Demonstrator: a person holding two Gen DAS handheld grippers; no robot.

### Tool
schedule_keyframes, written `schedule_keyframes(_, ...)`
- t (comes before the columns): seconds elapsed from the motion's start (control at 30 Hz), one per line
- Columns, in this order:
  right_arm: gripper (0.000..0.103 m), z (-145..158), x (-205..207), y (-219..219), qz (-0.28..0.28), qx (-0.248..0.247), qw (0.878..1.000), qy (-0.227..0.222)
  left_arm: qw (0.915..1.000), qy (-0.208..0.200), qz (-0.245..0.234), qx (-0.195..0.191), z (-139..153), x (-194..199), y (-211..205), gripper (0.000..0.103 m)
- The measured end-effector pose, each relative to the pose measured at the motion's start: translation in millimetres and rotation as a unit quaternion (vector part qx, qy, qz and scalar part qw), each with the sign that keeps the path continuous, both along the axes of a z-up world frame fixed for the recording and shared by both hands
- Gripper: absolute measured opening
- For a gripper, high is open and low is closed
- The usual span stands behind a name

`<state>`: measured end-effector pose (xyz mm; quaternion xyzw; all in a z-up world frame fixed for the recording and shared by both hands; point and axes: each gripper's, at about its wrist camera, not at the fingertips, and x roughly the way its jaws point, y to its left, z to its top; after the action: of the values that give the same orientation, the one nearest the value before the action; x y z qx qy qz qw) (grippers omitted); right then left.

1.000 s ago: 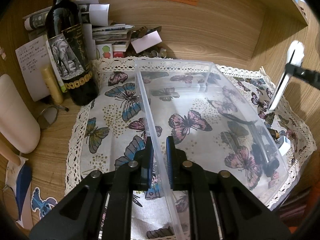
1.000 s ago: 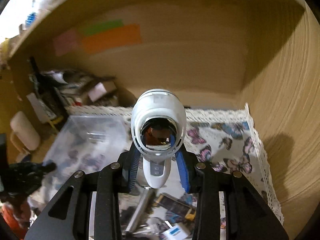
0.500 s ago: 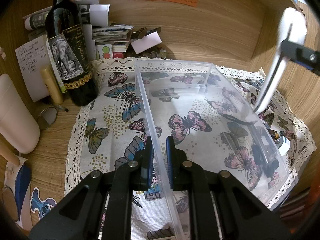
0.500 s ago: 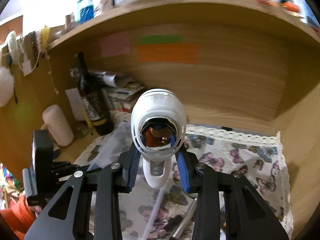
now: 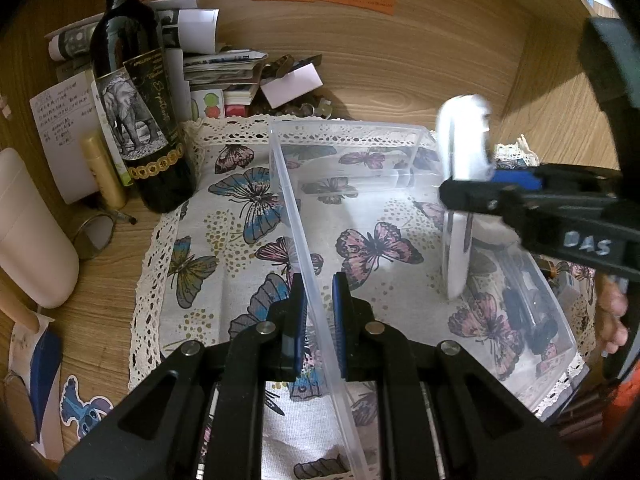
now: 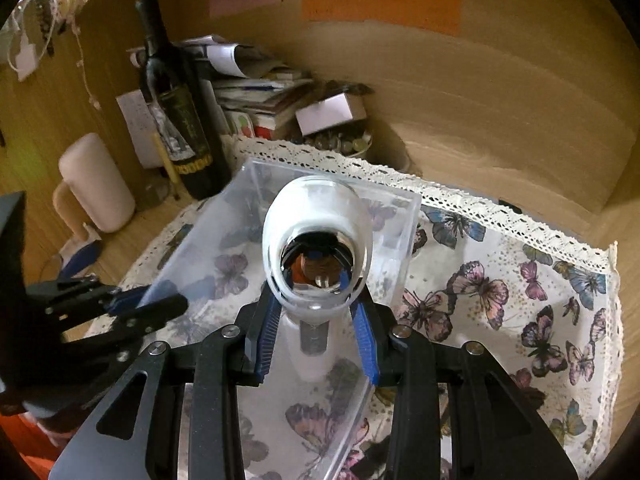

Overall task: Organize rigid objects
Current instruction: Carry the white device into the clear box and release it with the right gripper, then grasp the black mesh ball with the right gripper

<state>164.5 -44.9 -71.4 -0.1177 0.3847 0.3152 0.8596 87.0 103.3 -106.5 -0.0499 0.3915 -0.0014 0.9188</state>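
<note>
Blurring white shaver (image 5: 464, 168) hides right claw's (image 6: 316, 330) tips.

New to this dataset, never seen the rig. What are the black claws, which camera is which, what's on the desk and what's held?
No robot here: a person carries a handheld two-finger claw in each hand, each with a fisheye camera looking along its fingers.

Left wrist view: the left claw is shut on the side wall of a clear plastic bin, steadying it.

Right wrist view: the right claw grips a white handheld device with a round mirrored face, over the bin.

The bin sits on a butterfly cloth on a wooden desk. Beside it stand a wine bottle and stacked papers.
</note>
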Motion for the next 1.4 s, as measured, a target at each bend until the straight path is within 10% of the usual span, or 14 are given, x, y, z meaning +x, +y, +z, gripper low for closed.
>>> schedule_keyframes(0.3,0.033,-26.4,19.3,17.3,0.007,-0.036,0.998,0.044,1.0,-0.001,-0.002,-0.001,0.1,-0.3,0.6,0.013)
schedule_keyframes(0.7,0.041,10.2,1.0,-3.9,-0.003,-0.009,1.0,-0.02,1.0,-0.001,0.0,0.003,0.7,-0.2,-0.6,0.013)
schedule_keyframes(1.07,0.05,41.4,-4.3,-88.9,-0.119,-0.012,0.99,-0.079,1.0,-0.002,-0.002,0.009,0.1,-1.3,-1.9,0.013)
schedule_keyframes(1.4,0.05,-6.4,15.8,-149.8,-0.203,-0.044,0.978,-0.013,0.9999,-0.001,-0.002,0.01,0.1,-1.0,-2.0,0.013)
